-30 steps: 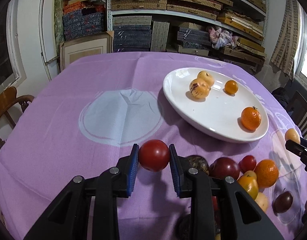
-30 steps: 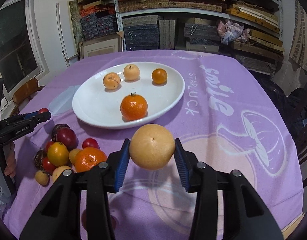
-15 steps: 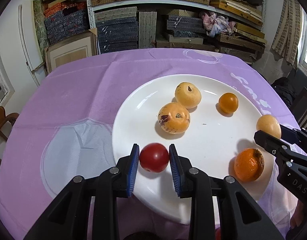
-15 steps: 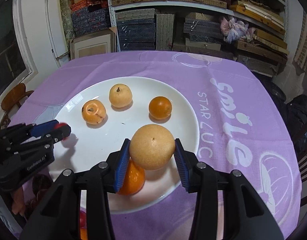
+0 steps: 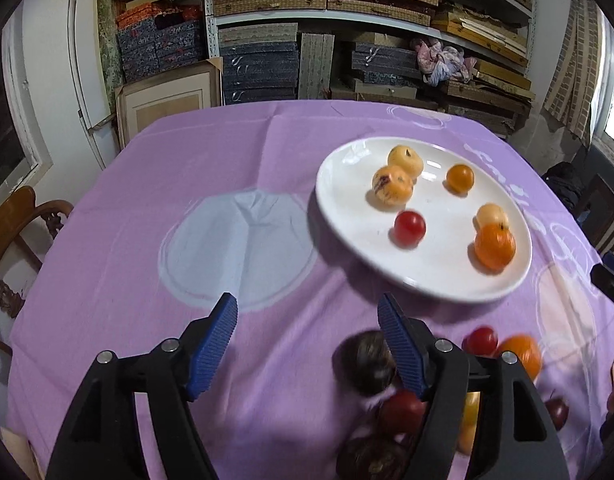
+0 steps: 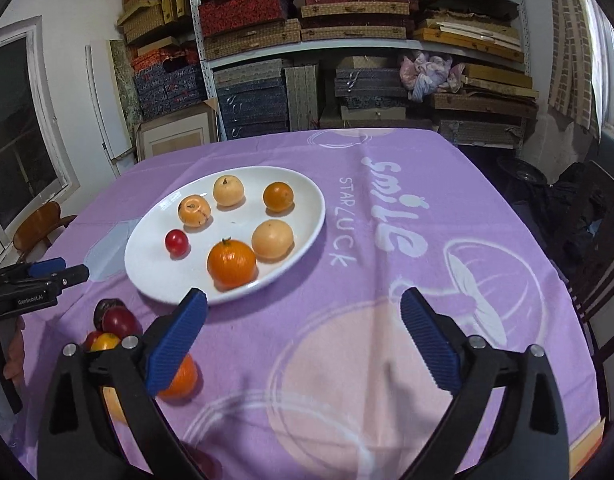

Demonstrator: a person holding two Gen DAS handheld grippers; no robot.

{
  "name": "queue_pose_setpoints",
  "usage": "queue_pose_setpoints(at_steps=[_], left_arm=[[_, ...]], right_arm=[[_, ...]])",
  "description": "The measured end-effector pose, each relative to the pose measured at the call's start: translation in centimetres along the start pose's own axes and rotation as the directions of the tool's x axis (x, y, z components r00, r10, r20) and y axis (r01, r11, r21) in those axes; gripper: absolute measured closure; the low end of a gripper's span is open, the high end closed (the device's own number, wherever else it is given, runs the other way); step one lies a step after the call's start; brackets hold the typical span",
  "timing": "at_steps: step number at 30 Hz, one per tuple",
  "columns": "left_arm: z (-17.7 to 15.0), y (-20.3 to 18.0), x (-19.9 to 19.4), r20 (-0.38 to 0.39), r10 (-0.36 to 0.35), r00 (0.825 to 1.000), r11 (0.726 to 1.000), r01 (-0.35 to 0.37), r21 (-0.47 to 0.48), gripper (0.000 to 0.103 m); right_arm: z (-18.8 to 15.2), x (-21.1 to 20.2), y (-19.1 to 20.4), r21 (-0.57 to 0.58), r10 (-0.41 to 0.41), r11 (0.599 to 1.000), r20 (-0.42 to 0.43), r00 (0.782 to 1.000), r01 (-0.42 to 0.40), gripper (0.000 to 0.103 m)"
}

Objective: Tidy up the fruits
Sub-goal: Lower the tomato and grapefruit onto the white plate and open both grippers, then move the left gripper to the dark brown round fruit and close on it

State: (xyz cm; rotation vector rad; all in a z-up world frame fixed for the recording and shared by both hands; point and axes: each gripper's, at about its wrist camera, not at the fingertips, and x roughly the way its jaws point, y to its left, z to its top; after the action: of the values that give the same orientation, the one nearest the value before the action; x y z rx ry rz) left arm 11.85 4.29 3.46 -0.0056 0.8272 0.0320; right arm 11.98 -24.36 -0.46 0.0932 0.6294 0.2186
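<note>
A white oval plate (image 5: pixel 339 200) (image 6: pixel 147 264) on the purple tablecloth holds several fruits, among them a small red fruit (image 5: pixel 409 228) (image 6: pixel 176 241), a big orange (image 5: pixel 495 246) (image 6: pixel 231 262) and a pale yellow round fruit (image 5: pixel 491 215) (image 6: pixel 272 239). My left gripper (image 5: pixel 307 336) hangs over the cloth in front of the plate, its jaws opening, with nothing between them. My right gripper (image 6: pixel 303 334) is back from the plate too, jaws opening wide and empty. A pile of loose fruit (image 5: pixel 403 392) (image 6: pixel 115 324) lies on the cloth near both grippers.
Shelves stacked with boxes (image 6: pixel 307 60) fill the far wall. A wooden chair (image 5: pixel 15 224) stands at the table's left side and a dark chair (image 6: pixel 603 280) at its right. A pale grey circle (image 5: pixel 235 248) is printed on the cloth left of the plate.
Both grippers let go of their fruit onto the plate and pulled back from it. The red fruit and the pale yellow fruit now rest on the plate. Both pairs of jaws stand wide.
</note>
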Motion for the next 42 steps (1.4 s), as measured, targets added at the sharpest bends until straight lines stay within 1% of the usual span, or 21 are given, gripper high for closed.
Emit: queue_pose_setpoints(at_steps=[2, 4, 6, 7, 9, 12, 14, 17, 18, 19, 21, 23, 26, 27, 31, 35, 37, 38, 40, 42], left_arm=[[-2.5, 0.1, -0.8, -0.015, 0.023, 1.000, 1.000, -0.023, 0.019, 0.029], [-4.8, 0.3, -1.8, -0.019, 0.017, 1.000, 1.000, -0.016, 0.018, 0.029], [-6.4, 0.4, -2.6, -0.023, -0.001, 1.000, 1.000, 0.002, 0.005, 0.029], [-7.0, 0.3, -2.9, -0.025, -0.007, 1.000, 1.000, 0.007, 0.006, 0.029], [-7.6, -0.2, -3.2, -0.023, -0.002, 1.000, 1.000, 0.002, 0.029, 0.029], [-7.7, -1.3, -3.3, 0.001, 0.018, 1.000, 0.997, -0.018, 0.069, 0.028], [-7.6, -2.0, -3.2, 0.003, 0.008, 1.000, 0.996, -0.008, 0.086, 0.019], [-7.6, -3.0, -3.1, 0.012, -0.006, 1.000, 0.994, 0.005, 0.111, 0.018], [-7.7, -3.3, -3.0, 0.014, 0.001, 1.000, 0.992, -0.003, 0.126, 0.018], [-7.7, -3.6, -3.1, 0.033, 0.023, 0.999, 0.990, -0.027, 0.136, 0.016], [-7.8, -3.8, -2.9, 0.049, 0.048, 0.998, 0.987, -0.055, 0.151, 0.013], [-8.0, -3.5, -2.5, 0.034, 0.064, 0.997, 0.987, -0.068, 0.148, 0.010], [-8.1, -2.5, -2.3, 0.018, 0.051, 0.999, 0.992, -0.052, 0.113, 0.004], [-8.1, -2.2, -2.3, 0.015, 0.053, 0.998, 0.993, -0.054, 0.107, 0.003], [-8.1, -0.9, -2.2, 0.028, 0.116, 0.993, 0.989, -0.118, 0.094, 0.003], [-8.0, 0.9, -2.2, 0.023, 0.161, 0.987, 0.986, -0.161, 0.042, 0.003], [-8.0, 1.5, -2.1, 0.010, 0.147, 0.989, 0.989, -0.147, 0.008, 0.004], [-7.9, 1.4, -2.0, 0.005, 0.126, 0.992, 0.992, -0.126, 0.001, 0.005], [-8.0, 0.9, -2.0, 0.006, 0.066, 0.998, 0.998, -0.066, 0.020, 0.005], [-8.2, 0.0, -2.0, 0.006, 0.043, 0.999, 0.997, -0.043, 0.061, 0.005]], right_arm=[[-2.0, -1.4, -0.6, 0.032, 0.012, 0.999, 0.019, 1.000, -0.012, 0.005], [-3.5, -2.0, -1.0, 0.049, 0.004, 0.999, 0.025, 1.000, -0.006, 0.005], [-4.0, -2.1, -1.1, 0.038, 0.012, 0.999, 0.004, 1.000, -0.012, 0.005], [-4.1, -2.1, -1.1, 0.037, 0.013, 0.999, 0.008, 1.000, -0.013, 0.005], [-4.3, -2.2, -1.3, 0.045, 0.013, 0.999, 0.012, 1.000, -0.014, 0.005], [-4.6, -2.0, -1.9, 0.057, 0.014, 0.998, 0.000, 1.000, -0.014, 0.005], [-4.6, -1.7, -2.1, 0.063, 0.012, 0.998, -0.009, 1.000, -0.011, 0.005], [-4.4, -1.3, -2.5, 0.075, 0.013, 0.997, -0.020, 1.000, -0.011, 0.005], [-4.3, -1.3, -2.5, 0.078, 0.013, 0.997, -0.024, 1.000, -0.011, 0.005], [-4.4, -1.2, -2.5, 0.081, 0.015, 0.997, -0.026, 1.000, -0.013, 0.005], [-4.4, -1.1, -2.7, 0.085, 0.018, 0.996, -0.031, 0.999, -0.015, 0.005], [-4.4, -1.0, -2.7, 0.086, 0.018, 0.996, -0.036, 0.999, -0.015, 0.005], [-4.3, -0.8, -2.7, 0.086, 0.017, 0.996, -0.041, 0.999, -0.014, 0.005], [-4.3, -0.8, -2.7, 0.087, 0.018, 0.996, -0.041, 0.999, -0.014, 0.005], [-4.3, -0.8, -2.7, 0.086, 0.018, 0.996, -0.041, 0.999, -0.014, 0.005], [-4.3, -0.8, -2.7, 0.088, 0.020, 0.996, -0.040, 0.999, -0.016, 0.005], [-4.3, -0.8, -2.6, 0.087, 0.019, 0.996, -0.040, 0.999, -0.015, 0.005], [-4.3, -0.8, -2.6, 0.085, 0.018, 0.996, -0.039, 0.999, -0.015, 0.005], [-4.3, -0.7, -2.6, 0.082, 0.017, 0.997, -0.040, 0.999, -0.014, 0.005], [-4.3, -0.6, -2.5, 0.080, 0.015, 0.997, -0.041, 0.999, -0.011, 0.005]])
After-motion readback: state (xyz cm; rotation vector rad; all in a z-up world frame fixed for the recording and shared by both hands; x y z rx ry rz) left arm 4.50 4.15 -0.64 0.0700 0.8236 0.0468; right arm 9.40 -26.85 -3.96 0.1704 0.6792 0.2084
